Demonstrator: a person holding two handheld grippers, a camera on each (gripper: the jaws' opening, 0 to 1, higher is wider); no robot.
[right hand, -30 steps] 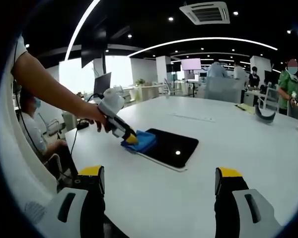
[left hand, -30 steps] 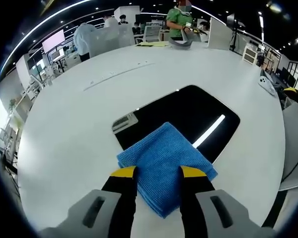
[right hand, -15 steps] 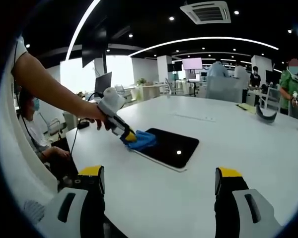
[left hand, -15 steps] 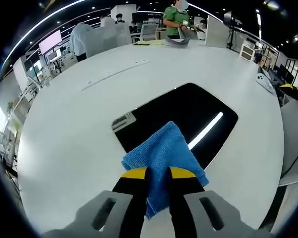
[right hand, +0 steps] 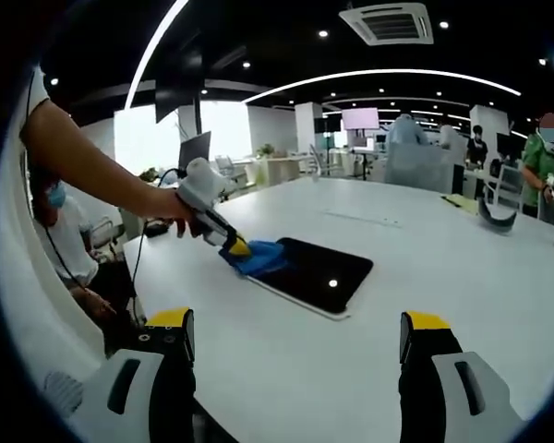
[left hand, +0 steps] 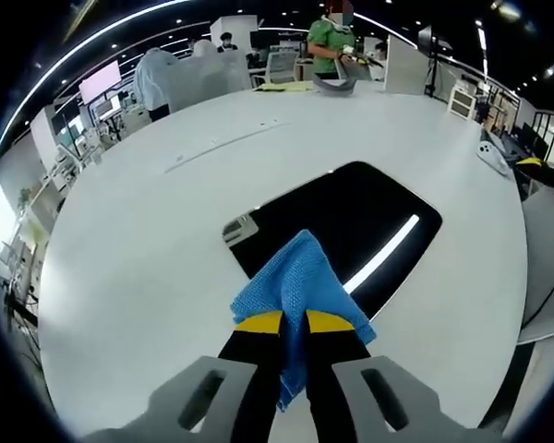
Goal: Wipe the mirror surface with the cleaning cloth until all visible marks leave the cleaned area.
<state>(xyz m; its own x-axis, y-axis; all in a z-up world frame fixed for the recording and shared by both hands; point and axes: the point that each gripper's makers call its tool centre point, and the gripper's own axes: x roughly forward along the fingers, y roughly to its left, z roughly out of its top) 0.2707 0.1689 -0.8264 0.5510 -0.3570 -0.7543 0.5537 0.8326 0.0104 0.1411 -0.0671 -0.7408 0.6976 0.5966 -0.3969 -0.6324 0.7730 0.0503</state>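
A dark rectangular mirror lies flat on the white table, reflecting a ceiling light strip. A blue cleaning cloth is bunched up over the mirror's near corner. My left gripper is shut on the cloth, its yellow-tipped jaws pinching the fabric; in the right gripper view the left gripper is held by a person's hand at the mirror's left end. My right gripper stands open and wide above the table's near part, well short of the mirror, with nothing between its jaws.
The round white table spreads wide around the mirror. A grey curved object sits at its far edge, a white device at the right. Several people stand at desks in the background. A seated person is left of the table.
My left gripper has gone from open astride the cloth to shut on it, and the flat cloth has bunched up into a raised fold. The right gripper has stayed put.
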